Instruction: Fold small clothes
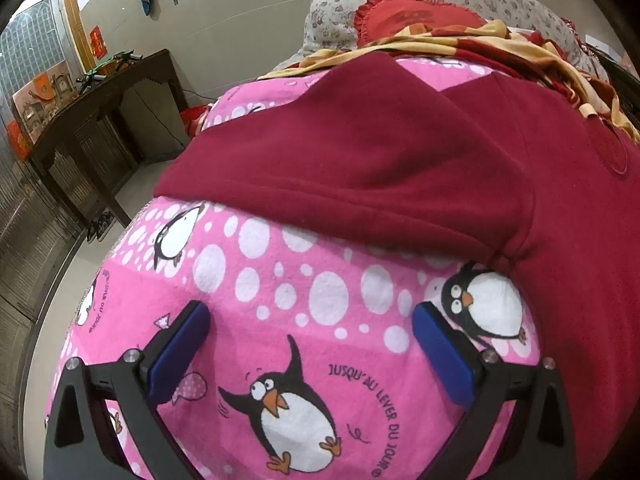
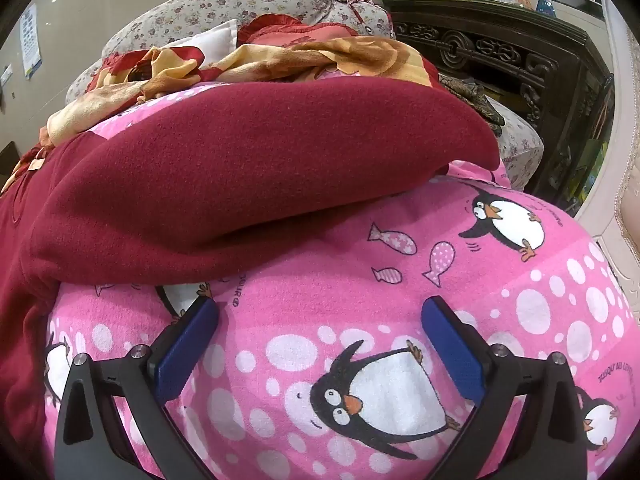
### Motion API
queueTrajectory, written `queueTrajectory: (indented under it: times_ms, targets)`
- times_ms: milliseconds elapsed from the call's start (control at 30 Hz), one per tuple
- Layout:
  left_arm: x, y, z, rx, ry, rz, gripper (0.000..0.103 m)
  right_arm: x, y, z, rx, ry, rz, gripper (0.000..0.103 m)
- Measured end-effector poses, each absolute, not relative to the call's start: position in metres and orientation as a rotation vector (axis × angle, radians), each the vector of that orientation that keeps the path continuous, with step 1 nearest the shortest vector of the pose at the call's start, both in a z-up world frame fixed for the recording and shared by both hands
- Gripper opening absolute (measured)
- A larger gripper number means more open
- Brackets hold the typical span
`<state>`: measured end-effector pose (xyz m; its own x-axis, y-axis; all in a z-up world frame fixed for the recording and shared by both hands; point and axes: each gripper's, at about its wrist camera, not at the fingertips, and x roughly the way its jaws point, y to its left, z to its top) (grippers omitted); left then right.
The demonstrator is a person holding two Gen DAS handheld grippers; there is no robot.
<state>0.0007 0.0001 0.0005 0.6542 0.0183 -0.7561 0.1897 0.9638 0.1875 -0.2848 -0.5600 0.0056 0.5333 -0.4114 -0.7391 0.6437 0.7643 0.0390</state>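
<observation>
A dark red fleece garment lies spread on a pink penguin-print sheet. One sleeve stretches left in the left wrist view; the other sleeve stretches right in the right wrist view. My left gripper is open and empty, hovering over the sheet just short of the left sleeve's lower edge. My right gripper is open and empty, hovering over the sheet just below the right sleeve, its left fingertip near the sleeve's hem.
A crumpled yellow-and-red blanket and a red frilled cushion lie behind the garment against floral pillows. A dark wooden side table stands left of the bed. A carved dark cabinet stands to the right.
</observation>
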Motion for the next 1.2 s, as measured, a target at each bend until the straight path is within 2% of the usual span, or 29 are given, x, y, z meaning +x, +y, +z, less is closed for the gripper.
queueTrajectory:
  times_ms: [400, 600, 767, 1067, 1200]
  targets:
    - [-0.009, -0.008, 0.014, 0.278, 0.915, -0.099, 0.103, -0.281, -0.56, 0.007, 0.322, 0.784, -0.645, 0.103]
    - [-0.052, -0.02, 0.05, 0.249, 0.846, -0.154, 0.103, -0.286, -0.558, 0.015, 0.326, 0.838, -0.638, 0.103]
    - [-0.079, -0.039, 0.073, 0.223, 0.81, -0.236, 0.103, -0.308, -0.543, 0.063, 0.387, 0.872, -0.575, 0.103]
    - [-0.101, -0.076, 0.095, 0.234, 0.758, -0.346, 0.103, -0.358, -0.486, 0.21, 0.205, 0.798, -0.435, 0.103]
    - [-0.108, -0.084, 0.107, 0.204, 0.75, -0.383, 0.103, -0.366, -0.467, 0.255, 0.197, 0.719, -0.396, 0.103]
